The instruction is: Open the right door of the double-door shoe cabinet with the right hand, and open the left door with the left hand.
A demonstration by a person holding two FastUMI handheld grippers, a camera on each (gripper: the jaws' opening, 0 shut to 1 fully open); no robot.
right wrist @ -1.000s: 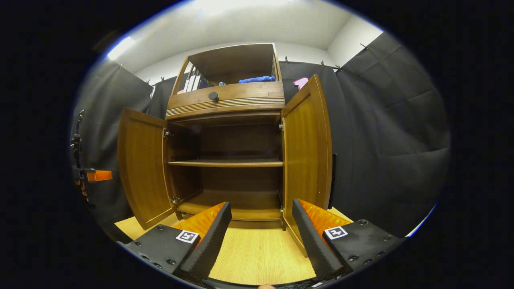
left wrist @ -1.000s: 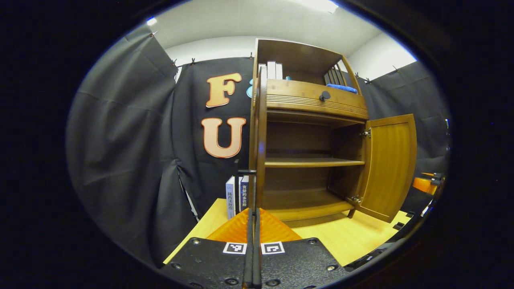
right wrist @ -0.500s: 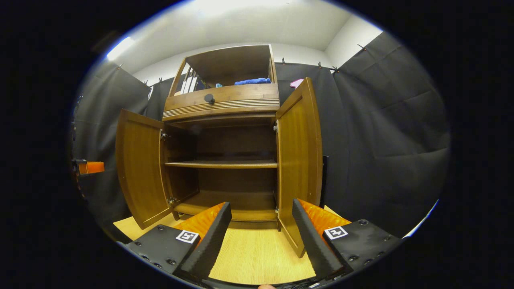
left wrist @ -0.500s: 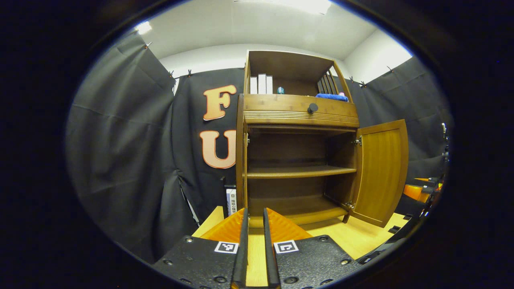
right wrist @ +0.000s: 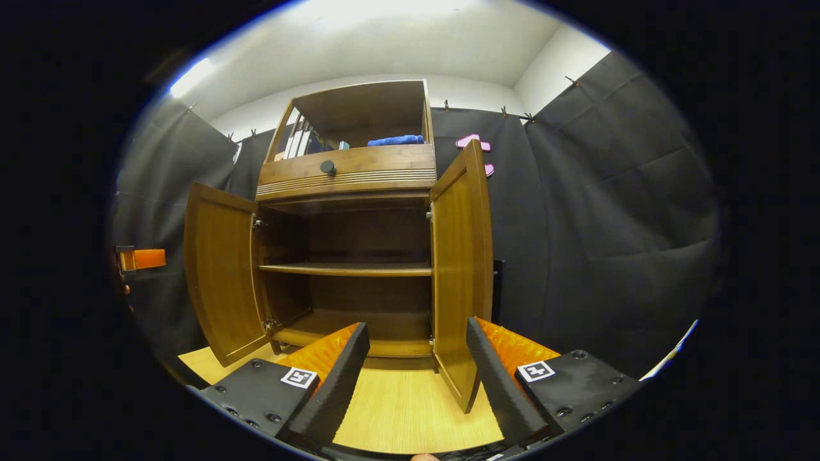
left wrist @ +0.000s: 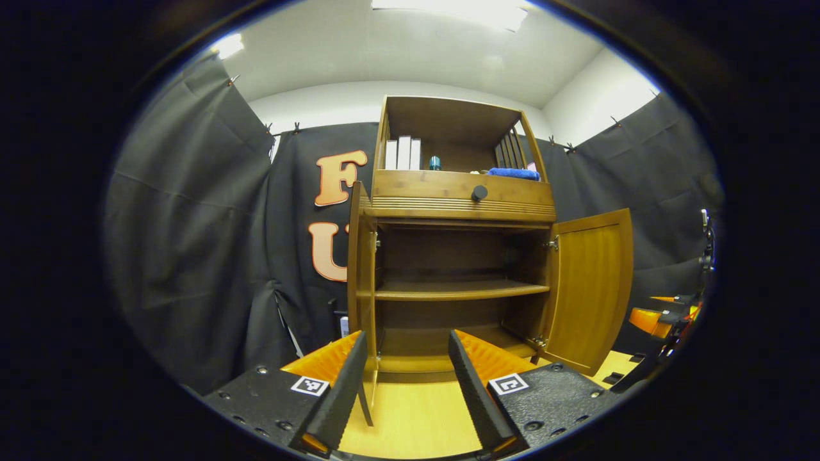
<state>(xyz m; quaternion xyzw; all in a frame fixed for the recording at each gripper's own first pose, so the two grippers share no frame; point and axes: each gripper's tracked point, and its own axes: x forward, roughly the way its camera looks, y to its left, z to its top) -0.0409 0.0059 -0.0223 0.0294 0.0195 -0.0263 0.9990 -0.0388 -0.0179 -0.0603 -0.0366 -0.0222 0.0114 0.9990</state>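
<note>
Left gripper view: the left hand-held gripper [left wrist: 402,384] gapes wide before the shoe cabinet [left wrist: 458,195], empty. Both doors stand open on the table [right wrist: 410,410]; the right hand-held gripper [right wrist: 416,378] is likewise spread, holding nothing.

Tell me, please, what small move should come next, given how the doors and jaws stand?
Probably draw both grippers back: the left door and right door stand wide open, and the left gripper and right gripper have open jaws holding nothing.

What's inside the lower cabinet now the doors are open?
Inside the shoe cabinet there is one bare middle shelf and a bare bottom board. The right door hides the right inner wall.
</note>
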